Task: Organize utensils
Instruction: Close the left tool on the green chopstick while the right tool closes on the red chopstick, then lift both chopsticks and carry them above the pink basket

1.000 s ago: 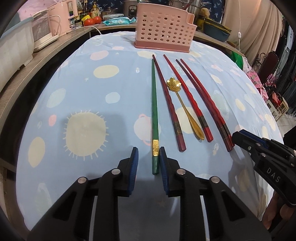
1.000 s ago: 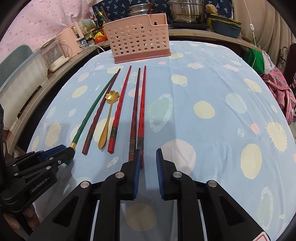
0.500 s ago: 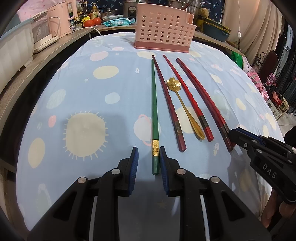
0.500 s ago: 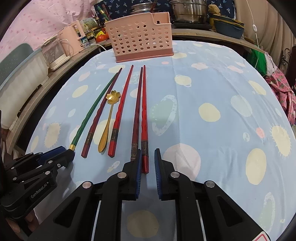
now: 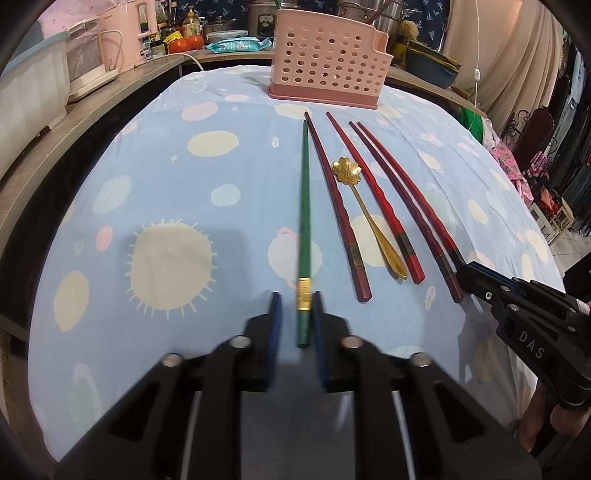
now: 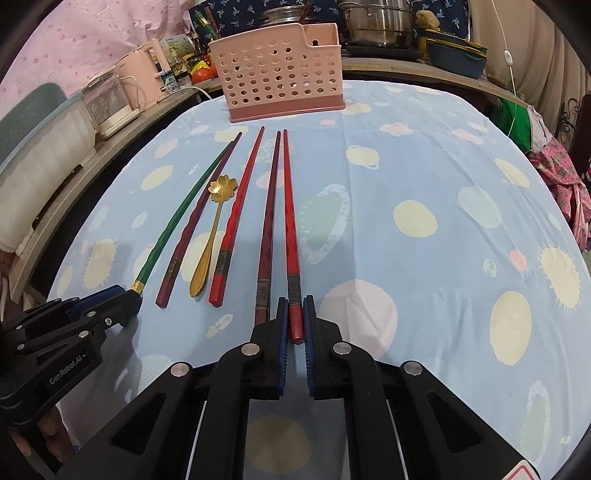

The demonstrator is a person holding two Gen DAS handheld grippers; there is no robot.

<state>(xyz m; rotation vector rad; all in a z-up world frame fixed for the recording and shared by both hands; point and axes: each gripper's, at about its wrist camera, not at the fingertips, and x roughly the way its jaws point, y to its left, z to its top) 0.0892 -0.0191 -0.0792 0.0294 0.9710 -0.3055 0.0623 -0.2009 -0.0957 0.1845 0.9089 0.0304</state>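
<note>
Several chopsticks and a gold flower spoon (image 5: 369, 218) lie side by side on the blue tablecloth, pointing at a pink perforated utensil basket (image 5: 327, 62) at the far edge. My left gripper (image 5: 297, 317) straddles the near end of the green chopstick (image 5: 304, 221); its jaws are narrowly open, the right pad close to the stick. My right gripper (image 6: 293, 317) has its jaws closed down around the near end of the rightmost bright red chopstick (image 6: 290, 221), pads beside it with a hair of gap. The spoon also shows in the right wrist view (image 6: 212, 236), as does the basket (image 6: 280, 70).
A dark red chopstick (image 6: 267, 229) lies just left of the bright red one. A counter with a pink kettle (image 5: 122, 33), white appliances, pots and bottles runs behind and left of the table. Clothes and a chair stand at the right.
Both grippers moved forward along the table onto the chopstick ends. The left jaws narrowed around the green chopstick; the right jaws now enclose the bright red chopstick's end.
</note>
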